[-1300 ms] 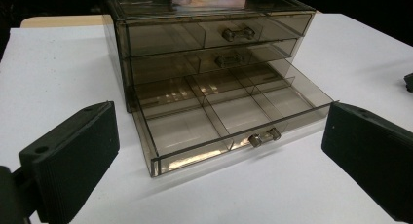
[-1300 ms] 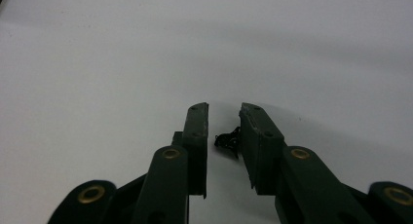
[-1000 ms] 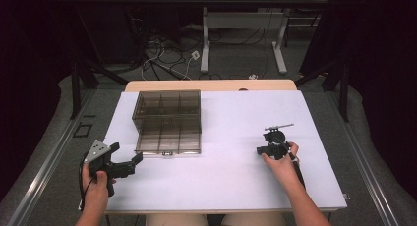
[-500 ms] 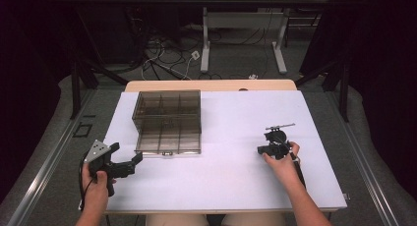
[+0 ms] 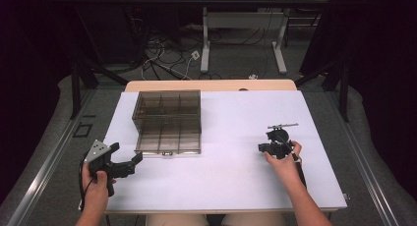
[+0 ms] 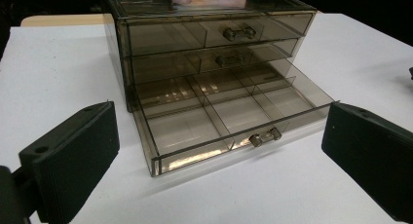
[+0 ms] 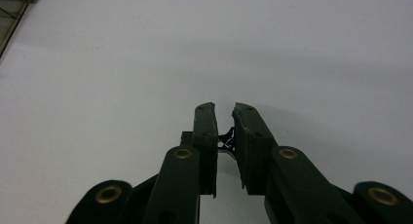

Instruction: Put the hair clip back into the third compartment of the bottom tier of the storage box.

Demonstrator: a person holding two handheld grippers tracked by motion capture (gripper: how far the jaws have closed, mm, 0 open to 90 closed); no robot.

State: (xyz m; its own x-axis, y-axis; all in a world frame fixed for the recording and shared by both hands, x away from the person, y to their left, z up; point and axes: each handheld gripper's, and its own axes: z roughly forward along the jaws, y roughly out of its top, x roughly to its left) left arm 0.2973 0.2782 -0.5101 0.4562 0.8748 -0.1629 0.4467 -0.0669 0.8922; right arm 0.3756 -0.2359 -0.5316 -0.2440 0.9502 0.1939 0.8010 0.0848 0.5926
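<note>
Small black part between right gripper pads — nearly closed jaws

— How's the light?
— Bright on the white table, dark all round it. Glare streaks the box.
— Sharpness?
— High view soft; right gripper's near parts blurred, dim.

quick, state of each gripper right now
Left gripper: open, jaws wide apart, holding nothing, pointed at the drawer box.
Right gripper: nearly shut on a small dark object; what it is cannot be told.
</note>
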